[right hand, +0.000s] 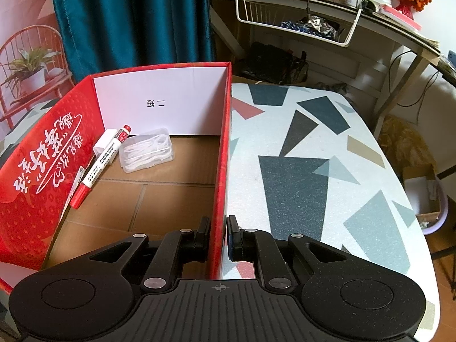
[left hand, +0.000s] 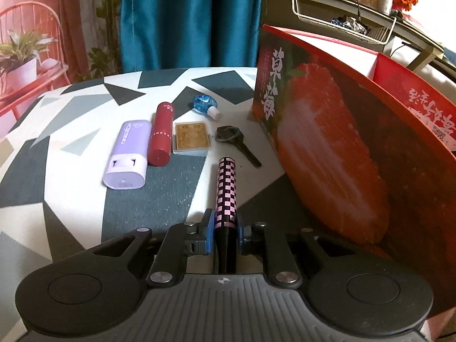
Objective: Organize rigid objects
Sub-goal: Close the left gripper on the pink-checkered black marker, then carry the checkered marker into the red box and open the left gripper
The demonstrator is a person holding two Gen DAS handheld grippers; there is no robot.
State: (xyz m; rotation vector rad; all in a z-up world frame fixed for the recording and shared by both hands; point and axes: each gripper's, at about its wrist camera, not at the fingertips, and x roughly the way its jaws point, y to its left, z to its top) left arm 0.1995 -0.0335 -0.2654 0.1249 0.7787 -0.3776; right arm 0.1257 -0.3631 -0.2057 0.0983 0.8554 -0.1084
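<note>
My left gripper (left hand: 225, 232) is shut on a pink-and-black checkered tube (left hand: 226, 188), held above the table. Beyond it lie a lilac case (left hand: 128, 154), a red tube (left hand: 162, 134), a gold-topped flat box (left hand: 192, 137), a blue round dispenser (left hand: 205, 105) and a black key (left hand: 238, 145). The red strawberry box (left hand: 327, 148) stands to the right. My right gripper (right hand: 219, 236) is shut on the right wall of the box (right hand: 223, 171). Inside the box lie a red marker (right hand: 99, 165), a clear plastic case (right hand: 146, 149) and a small white box (right hand: 104, 141).
The table (right hand: 313, 176) has a white cloth with grey and teal shapes. A teal curtain (left hand: 188, 20) hangs behind. A desk with a white wire basket (right hand: 293, 17) stands at the back right. A red chair with a plant (left hand: 22, 65) is at the left.
</note>
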